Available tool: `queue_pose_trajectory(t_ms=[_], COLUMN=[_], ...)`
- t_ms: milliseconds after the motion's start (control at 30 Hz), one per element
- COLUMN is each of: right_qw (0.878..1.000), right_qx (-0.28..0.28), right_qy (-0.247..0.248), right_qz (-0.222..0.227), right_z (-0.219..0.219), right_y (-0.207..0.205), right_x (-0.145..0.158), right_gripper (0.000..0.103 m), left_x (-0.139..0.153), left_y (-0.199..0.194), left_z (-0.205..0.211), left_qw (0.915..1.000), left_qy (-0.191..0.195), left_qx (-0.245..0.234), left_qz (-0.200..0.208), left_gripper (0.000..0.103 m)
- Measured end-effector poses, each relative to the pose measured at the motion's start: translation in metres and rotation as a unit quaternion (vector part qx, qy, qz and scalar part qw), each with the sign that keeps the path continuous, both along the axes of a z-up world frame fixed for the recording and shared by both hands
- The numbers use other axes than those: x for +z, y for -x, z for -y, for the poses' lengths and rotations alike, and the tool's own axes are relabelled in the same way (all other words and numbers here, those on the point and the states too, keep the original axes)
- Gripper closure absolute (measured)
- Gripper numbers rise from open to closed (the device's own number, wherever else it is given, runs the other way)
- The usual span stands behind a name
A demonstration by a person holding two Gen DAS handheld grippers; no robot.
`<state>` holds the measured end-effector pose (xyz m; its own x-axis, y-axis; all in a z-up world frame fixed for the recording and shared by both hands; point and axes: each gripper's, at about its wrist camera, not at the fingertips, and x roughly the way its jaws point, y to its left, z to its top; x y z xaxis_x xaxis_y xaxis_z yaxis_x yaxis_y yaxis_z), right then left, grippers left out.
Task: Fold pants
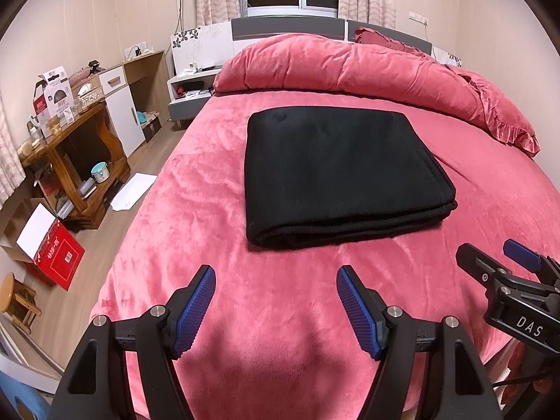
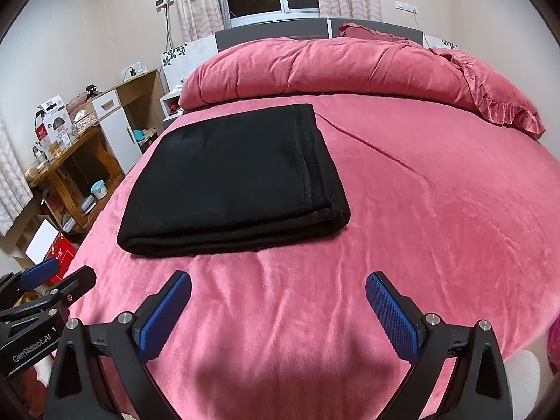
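Note:
The black pants [image 1: 336, 175] lie folded into a flat rectangle on the pink bed cover, several layers showing at the near edge. They also show in the right wrist view [image 2: 231, 182], with a stitched hem along their right side. My left gripper [image 1: 276, 276] is open and empty, above the cover just short of the pants' near edge. My right gripper [image 2: 278, 285] is open and empty, short of the pants and a little to their right. The right gripper [image 1: 497, 255] shows at the right of the left wrist view; the left gripper [image 2: 59, 274] shows at the left of the right wrist view.
A rolled pink duvet [image 1: 343, 63] lies across the head of the bed [image 1: 175, 227]. A wooden table [image 1: 70, 161], a white cabinet [image 1: 122, 119] and a red box [image 1: 56, 255] stand on the floor left of the bed.

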<state>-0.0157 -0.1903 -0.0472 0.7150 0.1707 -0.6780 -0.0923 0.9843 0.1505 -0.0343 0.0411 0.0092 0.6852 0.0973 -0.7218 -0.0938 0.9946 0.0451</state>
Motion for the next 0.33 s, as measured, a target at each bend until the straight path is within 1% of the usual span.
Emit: queue_pose_trajectory(t_ms=[133,333], right_qw=[1.000,1.000], right_qx=[-0.002,-0.003], right_qy=[-0.001,0.001], right_qz=[-0.003,-0.013], right_z=[0.002,0.003], right_y=[-0.001,-0.005], right_x=[-0.002,-0.008], right_gripper=[0.003,0.003], left_x=[-0.005,-0.020], left_y=[-0.002,-0.010], left_z=[0.000,-0.004], left_qw=[0.9999,0.9989], left_qy=[0.001,0.007], left_qx=[-0.001,0.006], left_qz=[-0.011,-0.046], left_gripper=[0.030,0.030])
